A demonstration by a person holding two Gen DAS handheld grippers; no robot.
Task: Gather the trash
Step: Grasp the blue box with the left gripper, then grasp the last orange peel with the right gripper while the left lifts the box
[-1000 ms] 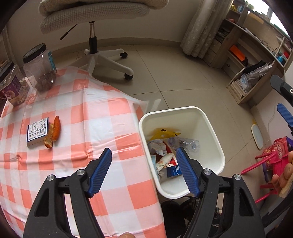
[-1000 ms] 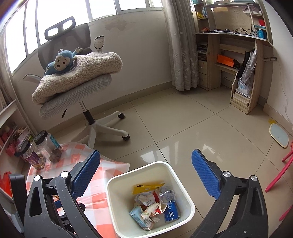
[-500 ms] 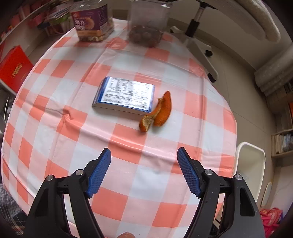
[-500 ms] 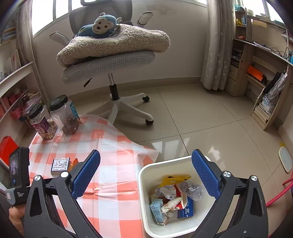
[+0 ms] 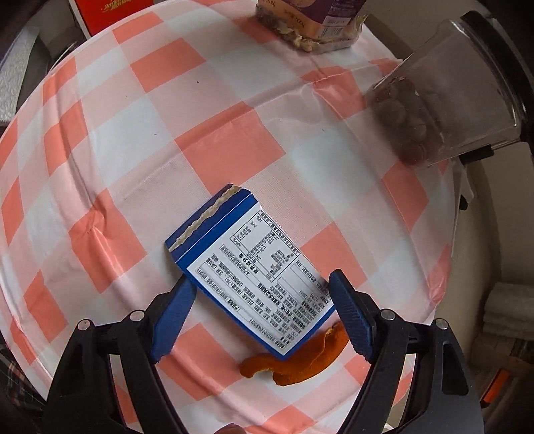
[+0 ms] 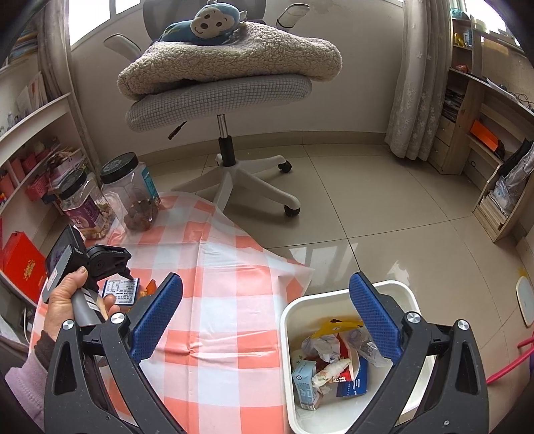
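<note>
Trash on the table (image 5: 230,140) comes to two pieces: one blue-and-white box (image 5: 253,277) lying flat on the checked cloth, and one curl of orange peel (image 5: 300,362) touching its near corner. The left hand-held gripper (image 5: 260,310) is spread wide with one blue pad on either side of the box, and I cannot tell whether the pads touch it. Two clear jars stand at the far edge, one of mixed nuts (image 5: 313,23) and one of dark round pieces (image 5: 437,100). The right hand-held gripper (image 6: 267,317) hangs wide open and empty, above the table edge and one white bin (image 6: 290,334) on the floor that holds several crumpled wrappers and cartons. One office chair (image 6: 227,96) carries one folded blanket.
</note>
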